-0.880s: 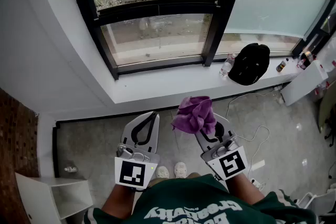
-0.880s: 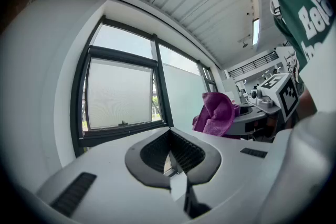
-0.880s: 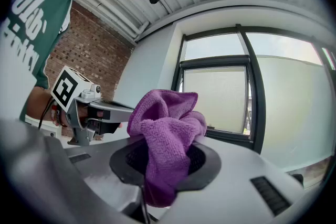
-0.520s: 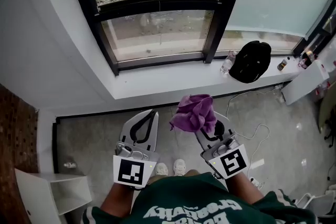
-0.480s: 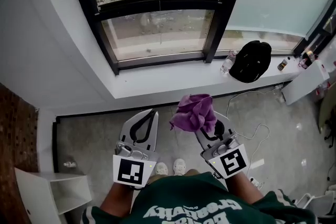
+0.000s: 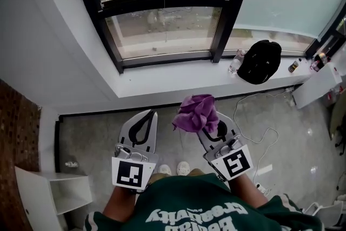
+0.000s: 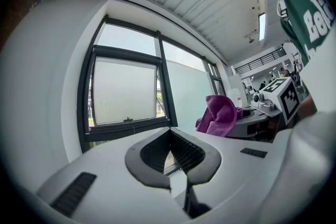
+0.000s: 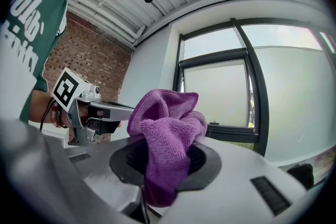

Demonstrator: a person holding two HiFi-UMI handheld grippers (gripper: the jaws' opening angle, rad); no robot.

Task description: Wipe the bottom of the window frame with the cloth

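Observation:
The purple cloth (image 6: 197, 112) is bunched up in my right gripper (image 6: 208, 117), which is shut on it above the floor, short of the white sill (image 6: 178, 85). In the right gripper view the cloth (image 8: 167, 136) hangs out between the jaws. The black window frame's bottom rail (image 6: 165, 61) runs along the far side of the sill, well ahead of both grippers. My left gripper (image 6: 151, 114) is beside the right one, shut and holding nothing; its fingertips meet in the left gripper view (image 7: 169, 132), where the frame (image 7: 131, 128) also shows.
A black bag (image 6: 259, 61) and a small bottle (image 6: 234, 63) sit on the sill at the right. A white cable (image 6: 262, 140) lies on the floor at the right. A white shelf unit (image 6: 51, 192) stands at the lower left, and a brick wall (image 6: 16, 132) is at the left.
Both grippers have drifted slightly down and left in the head view, the cloth still held. The window sits a little higher in the picture.

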